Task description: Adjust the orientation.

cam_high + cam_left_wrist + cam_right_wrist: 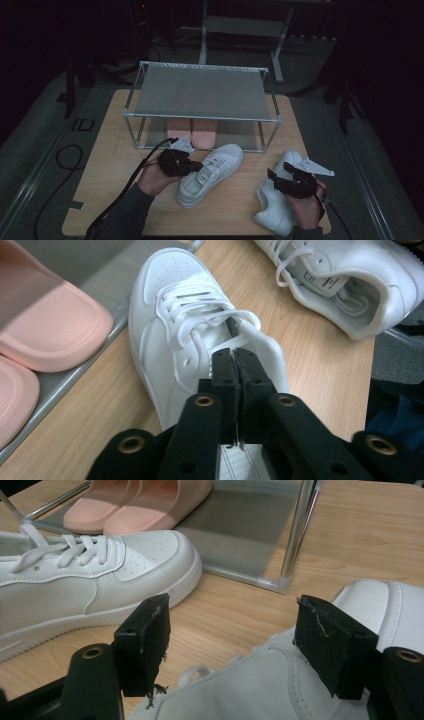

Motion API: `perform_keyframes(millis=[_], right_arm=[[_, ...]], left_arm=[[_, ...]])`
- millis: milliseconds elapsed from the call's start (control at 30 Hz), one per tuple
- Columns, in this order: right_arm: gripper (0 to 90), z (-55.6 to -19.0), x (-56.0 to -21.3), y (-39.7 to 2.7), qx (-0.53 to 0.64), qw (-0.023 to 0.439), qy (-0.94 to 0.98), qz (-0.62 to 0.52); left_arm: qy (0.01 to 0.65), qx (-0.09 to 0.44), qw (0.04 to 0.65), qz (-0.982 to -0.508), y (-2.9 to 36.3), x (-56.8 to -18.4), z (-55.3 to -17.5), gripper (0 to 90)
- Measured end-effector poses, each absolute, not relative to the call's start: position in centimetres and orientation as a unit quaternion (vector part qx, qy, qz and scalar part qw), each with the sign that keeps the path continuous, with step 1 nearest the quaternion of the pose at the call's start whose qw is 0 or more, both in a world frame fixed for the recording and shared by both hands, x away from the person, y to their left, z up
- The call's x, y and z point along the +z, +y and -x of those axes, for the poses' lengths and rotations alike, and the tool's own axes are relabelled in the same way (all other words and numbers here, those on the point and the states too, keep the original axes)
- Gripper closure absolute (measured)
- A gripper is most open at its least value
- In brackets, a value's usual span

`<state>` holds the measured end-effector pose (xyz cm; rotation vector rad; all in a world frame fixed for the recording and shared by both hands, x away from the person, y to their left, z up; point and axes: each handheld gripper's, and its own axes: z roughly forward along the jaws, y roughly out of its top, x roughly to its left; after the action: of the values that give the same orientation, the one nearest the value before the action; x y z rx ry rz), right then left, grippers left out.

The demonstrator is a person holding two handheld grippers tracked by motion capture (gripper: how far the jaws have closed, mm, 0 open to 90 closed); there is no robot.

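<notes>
- Sneaker (170,335) at 12 o'clock of the left gripper (234,365): jaws clenched on its collar, probably for lifting toward the rack (200,92).
- Right gripper (230,630): jaws released, straddling the second sneaker (260,685).

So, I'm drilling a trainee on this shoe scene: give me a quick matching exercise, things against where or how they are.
Things:
1. pink slippers
2. left gripper
3. right gripper
4. shoe rack

States:
A. jaws open over a white sneaker
B. at the far side of the table
C. on the rack's lower shelf
D. shut at the tongue of a laced white sneaker

Pairs: 1-C, 2-D, 3-A, 4-B
</notes>
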<state>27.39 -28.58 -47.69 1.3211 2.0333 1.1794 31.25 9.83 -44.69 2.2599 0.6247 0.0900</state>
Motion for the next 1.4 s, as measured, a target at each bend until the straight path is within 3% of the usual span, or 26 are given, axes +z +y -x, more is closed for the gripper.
perform_keyframes(millis=[800,1400], right_arm=[[30.0,-27.4,-47.7,-28.8,0.426,0.221,0.734,-0.480],[30.2,-27.4,-47.8,-28.9,0.426,0.220,0.733,-0.482]], left_arm=[[0.272,0.005,0.324,-0.906,11.7,-48.0,-31.2,90.0],[0.345,0.060,0.313,-0.883,15.7,-47.6,-33.6,89.9]])
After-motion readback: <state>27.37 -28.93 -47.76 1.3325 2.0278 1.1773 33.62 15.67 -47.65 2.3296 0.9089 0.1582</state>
